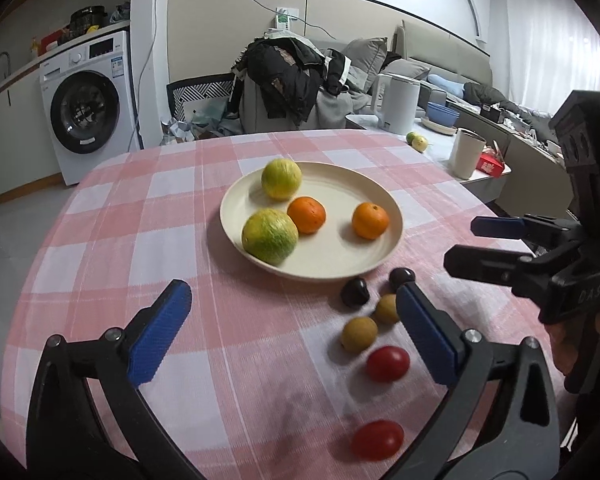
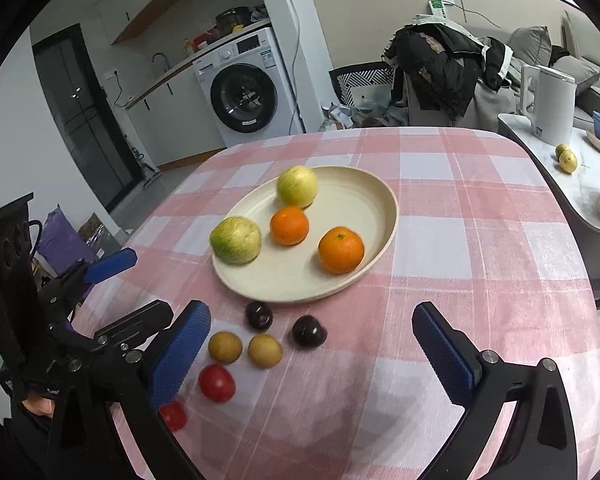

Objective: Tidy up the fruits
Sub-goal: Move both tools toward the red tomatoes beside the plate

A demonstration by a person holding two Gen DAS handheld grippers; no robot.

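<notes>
Left gripper: jaws spread wide, nothing between the blue pads, held above the pink-and-white checked tablecloth. Right gripper: jaws equally wide, empty, over the same cloth nearer the plate.

View differences — the left wrist view shows the right gripper at its right edge, side-on, with a cream cup and a red box on the side counter beyond; the right wrist view shows neither box nor the whole cup, but takes in a dark doorway and a purple bag on the floor at left. Both views show the washing machine, the white kettle and 2 small fruits on the counter.

Task items, left to right: cream plate at table centre holding 4 fruits — 2 yellow-green citrus and 2 oranges, skins intact, all apart except the near green fruit, just beside an orange. On the cloth just in front of the plate: 2 dark plums, 2 tan longan-like fruits, 2 red cherry tomatoes — the last partly hidden behind the right gripper's left finger.
</notes>
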